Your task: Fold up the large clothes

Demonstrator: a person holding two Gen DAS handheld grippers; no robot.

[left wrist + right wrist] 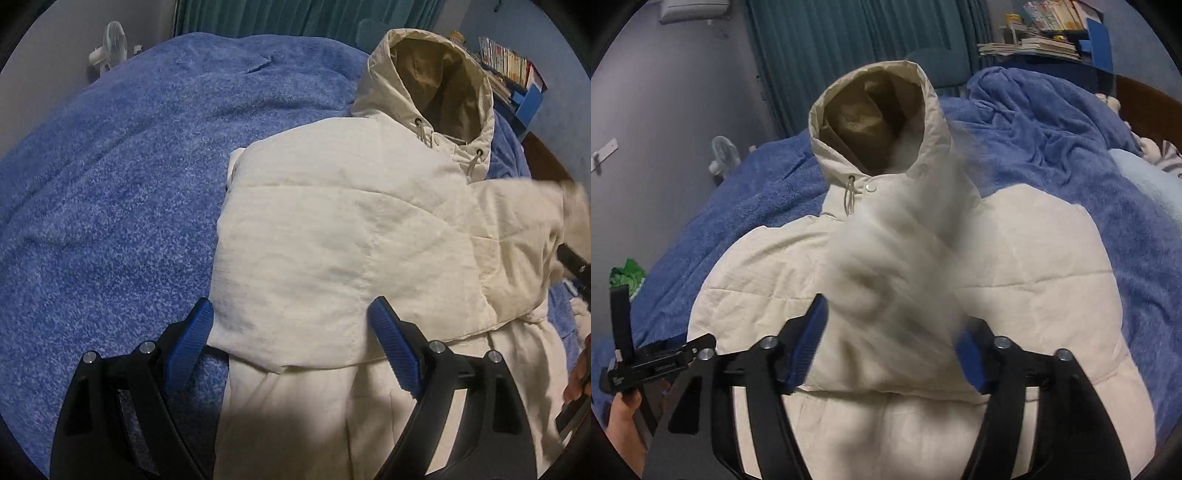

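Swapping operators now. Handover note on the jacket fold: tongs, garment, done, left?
Left tongs: open, hovering over the jacket's near left edge, gripping nothing.
Right tongs: open; a blurred sleeve lies in front of the jaws, pads not pressing it.
Cream hooded jacket lies on the blue blanket, hood at the far end and standing open.
Done: left side is folded over the body.
Left: probably settle the right sleeve across, then fold the hood and the lower part in.
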